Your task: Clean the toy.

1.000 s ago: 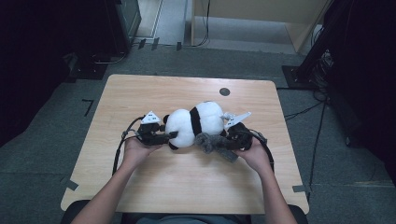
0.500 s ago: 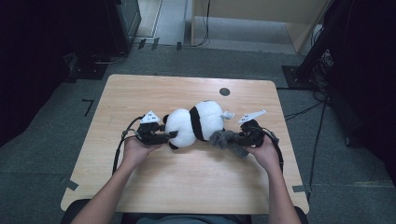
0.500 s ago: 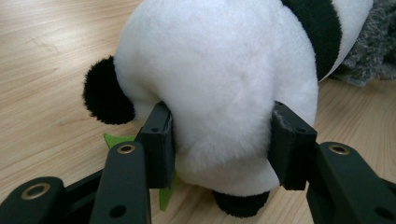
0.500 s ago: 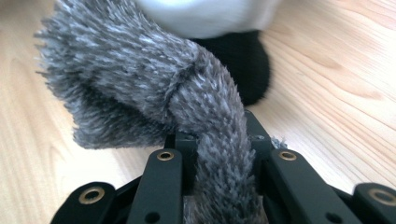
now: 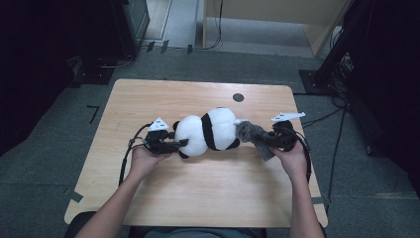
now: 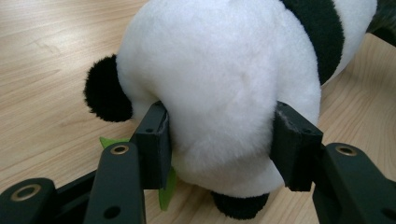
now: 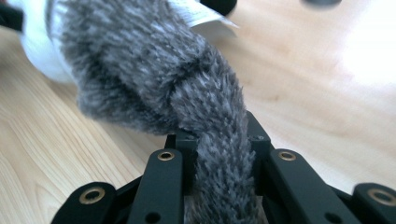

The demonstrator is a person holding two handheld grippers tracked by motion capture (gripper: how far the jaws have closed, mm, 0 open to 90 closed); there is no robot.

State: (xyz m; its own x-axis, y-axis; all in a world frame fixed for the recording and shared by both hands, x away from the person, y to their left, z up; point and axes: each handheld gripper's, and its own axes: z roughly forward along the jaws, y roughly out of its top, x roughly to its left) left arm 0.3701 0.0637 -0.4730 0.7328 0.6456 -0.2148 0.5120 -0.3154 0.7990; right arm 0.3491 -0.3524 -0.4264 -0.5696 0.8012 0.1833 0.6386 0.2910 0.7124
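A black-and-white panda plush (image 5: 208,131) lies on its side in the middle of the wooden table (image 5: 198,198). My left gripper (image 5: 174,144) is shut on the panda's white head (image 6: 215,98), one jaw on each side, with a black ear (image 6: 105,95) to the left. A grey furry piece (image 5: 250,134) sticks out from the panda's right end. My right gripper (image 5: 271,141) is shut on this grey fur (image 7: 219,140), which runs between the jaws. A white label (image 7: 198,11) shows behind it.
A round black hole (image 5: 238,97) sits near the table's far edge. A green tag (image 6: 166,184) pokes out under the panda's head. Cables trail from both grippers toward the person. Dark equipment and a stand surround the table on the grey floor.
My right gripper has moved right, pulling the grey furry piece out from the panda and stretching it. The left gripper stayed holding the head.
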